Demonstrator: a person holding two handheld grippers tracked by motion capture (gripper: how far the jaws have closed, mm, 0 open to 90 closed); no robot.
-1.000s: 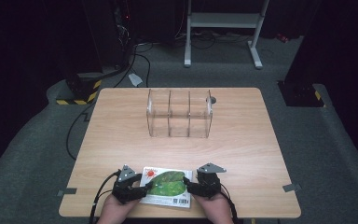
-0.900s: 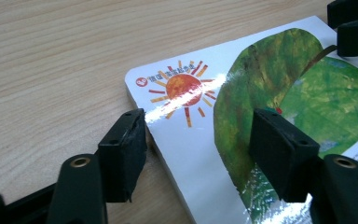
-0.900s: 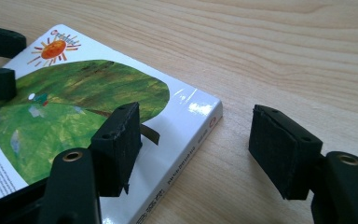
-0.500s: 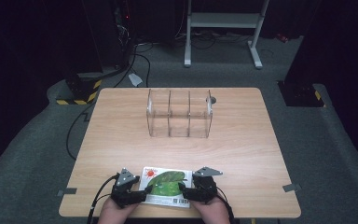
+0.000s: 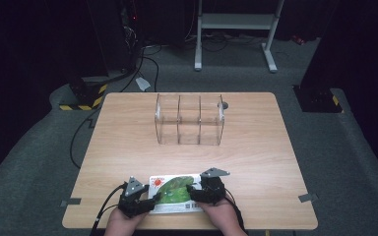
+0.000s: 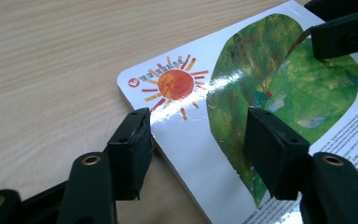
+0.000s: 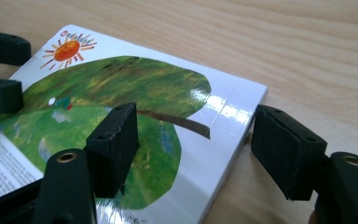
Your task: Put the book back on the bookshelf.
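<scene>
A white picture book [image 5: 174, 192] with a green leaf and an orange sun on its cover lies flat near the table's front edge. My left gripper [image 5: 146, 199] is at its left end. In the left gripper view, one jaw of my left gripper [image 6: 198, 128] rests against the side edge of the book [image 6: 270, 79] and the other hovers over the cover. These jaws have just been closing with the book's edge between them, but they do not clamp it. My right gripper [image 5: 197, 192] straddles the right end. In the right gripper view, my right gripper [image 7: 196, 122] stands open over the book [image 7: 121, 88], one jaw above the cover and one off the edge.
A clear acrylic organiser [image 5: 189, 119] with three compartments stands mid-table, and a small dark round object [image 5: 225, 104] lies behind its right corner. The wooden table [image 5: 123, 147] ends just below my hands. Cables and a white stand are on the floor beyond.
Only small hand adjustments at the book's two ends; the book lies in the same place.
</scene>
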